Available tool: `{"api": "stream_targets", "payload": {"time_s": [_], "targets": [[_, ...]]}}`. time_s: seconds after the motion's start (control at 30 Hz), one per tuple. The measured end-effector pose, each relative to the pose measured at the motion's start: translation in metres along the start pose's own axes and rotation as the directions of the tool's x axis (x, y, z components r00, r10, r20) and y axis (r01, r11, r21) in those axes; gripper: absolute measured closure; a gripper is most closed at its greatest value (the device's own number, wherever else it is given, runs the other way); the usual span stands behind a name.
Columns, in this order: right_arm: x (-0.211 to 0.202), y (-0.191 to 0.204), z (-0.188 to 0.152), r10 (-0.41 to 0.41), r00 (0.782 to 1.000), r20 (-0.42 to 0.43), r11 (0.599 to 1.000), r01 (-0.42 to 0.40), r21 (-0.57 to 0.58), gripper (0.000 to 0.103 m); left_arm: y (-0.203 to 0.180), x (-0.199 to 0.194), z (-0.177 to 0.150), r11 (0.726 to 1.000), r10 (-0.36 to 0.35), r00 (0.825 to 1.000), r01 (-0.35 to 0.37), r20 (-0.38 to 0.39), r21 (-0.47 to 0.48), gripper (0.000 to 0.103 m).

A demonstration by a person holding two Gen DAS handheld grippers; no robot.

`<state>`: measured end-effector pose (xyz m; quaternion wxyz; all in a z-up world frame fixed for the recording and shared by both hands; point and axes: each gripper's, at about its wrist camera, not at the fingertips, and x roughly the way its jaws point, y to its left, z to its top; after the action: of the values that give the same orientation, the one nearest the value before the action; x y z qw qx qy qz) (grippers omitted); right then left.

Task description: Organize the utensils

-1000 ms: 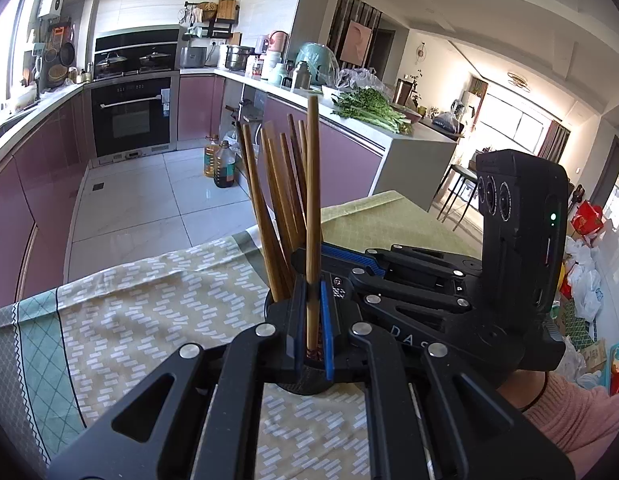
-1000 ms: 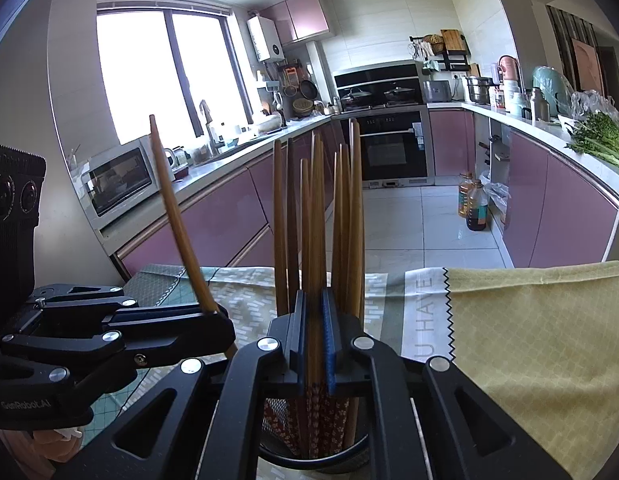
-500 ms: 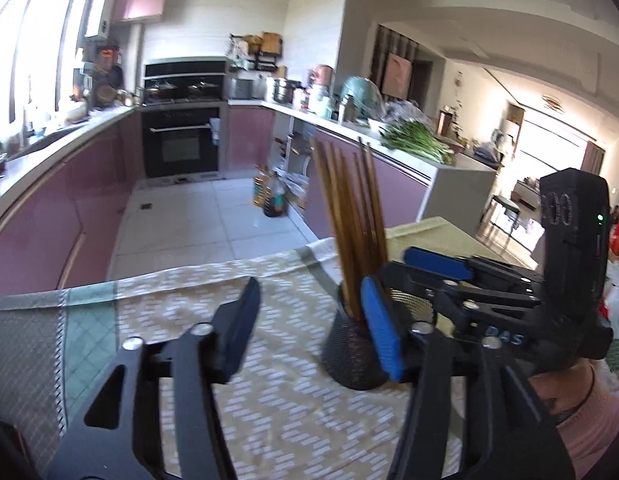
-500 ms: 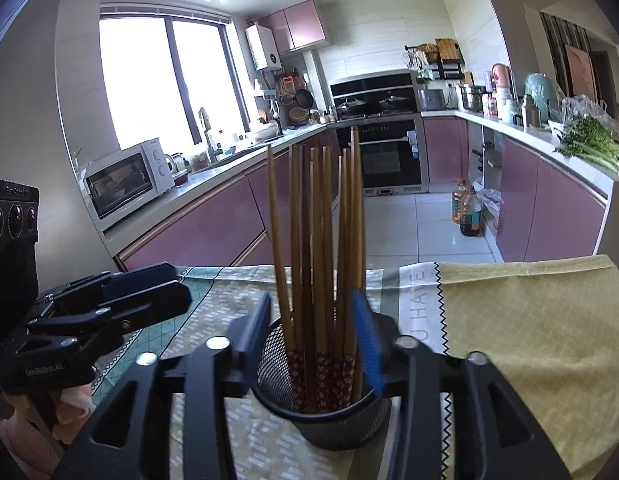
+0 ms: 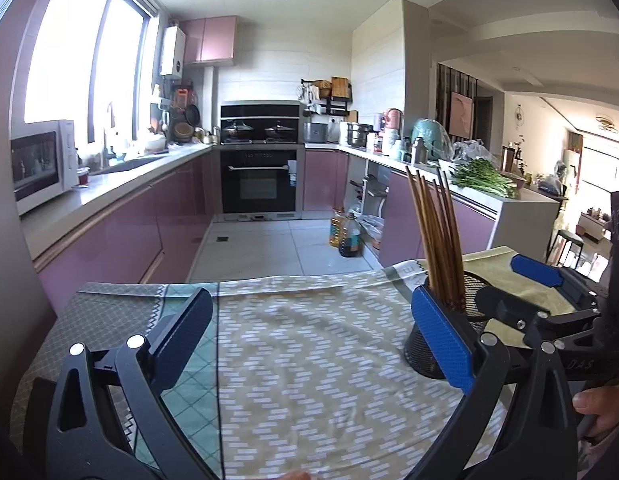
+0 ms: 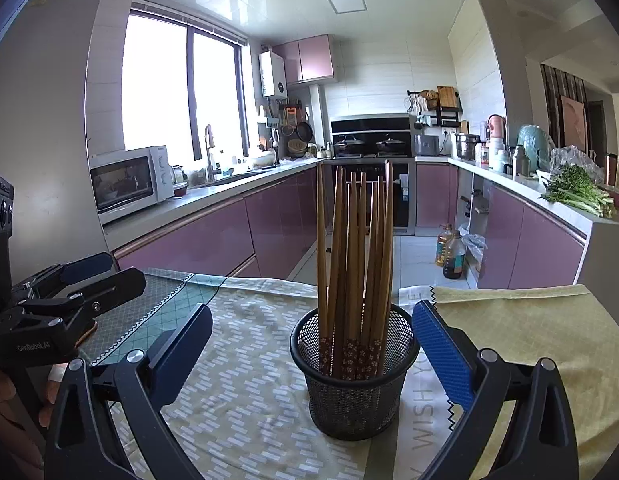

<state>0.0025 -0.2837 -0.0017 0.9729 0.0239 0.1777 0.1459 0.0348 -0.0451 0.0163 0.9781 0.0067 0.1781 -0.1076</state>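
The black mesh holder (image 6: 351,376) stands upright on the patterned tablecloth (image 6: 245,392), straight ahead of the right gripper (image 6: 309,356) and framed between its two spread fingers without touching either. Seen from the left wrist, the same holder sits off to the right, partly behind the blue pad of the left gripper (image 5: 315,336), whose fingers span only bare cloth.

A second ago each gripper was clamped on a single chopstick held over the holder; both have just been opening and now stand wide apart with nothing between their pads. Both have also drawn back from the holder, and the left one has swung aside toward the kitchen.

The wooden chopsticks (image 6: 355,248) (flower-patterned at their lower ends) stand bundled in the holder, leaning slightly apart. There seem to be about ten, though they overlap too much to count.
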Motion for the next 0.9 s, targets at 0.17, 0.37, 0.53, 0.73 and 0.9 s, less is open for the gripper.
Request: {"api": "stream_targets", "payload": {"time_s": [0.17, 0.37, 0.53, 0.73, 0.9], "targets": [[-0.012, 0.010, -0.005, -0.026, 0.999, 0.046, 0.999, 0.027, -0.021, 0.006, 0.005, -0.014, -0.003, 0.999, 0.046, 0.998, -0.046, 0.033, -0.002, 0.005], [-0.022, 0.020, -0.010, -0.057, 0.995, 0.085, 0.998, 0.060, -0.029, 0.006, 0.004, -0.028, -0.006, 0.997, 0.080, 0.994, -0.079, 0.074, -0.010, 0.005], [-0.027, 0.023, -0.011, -0.055, 0.993, 0.102, 0.998, 0.058, -0.026, 0.006, 0.004, -0.037, -0.007, 0.994, 0.105, 0.990, -0.104, 0.098, -0.022, 0.005], [-0.031, 0.029, -0.014, -0.055, 0.992, 0.112, 0.998, 0.059, -0.034, 0.006, 0.003, -0.047, -0.009, 0.992, 0.126, 0.986, -0.123, 0.114, -0.027, 0.005], [-0.033, 0.031, -0.013, -0.056, 0.992, 0.116, 0.997, 0.061, -0.037, 0.006, 0.001, -0.054, -0.011, 0.991, 0.131, 0.984, -0.128, 0.121, -0.030, 0.005]]}}
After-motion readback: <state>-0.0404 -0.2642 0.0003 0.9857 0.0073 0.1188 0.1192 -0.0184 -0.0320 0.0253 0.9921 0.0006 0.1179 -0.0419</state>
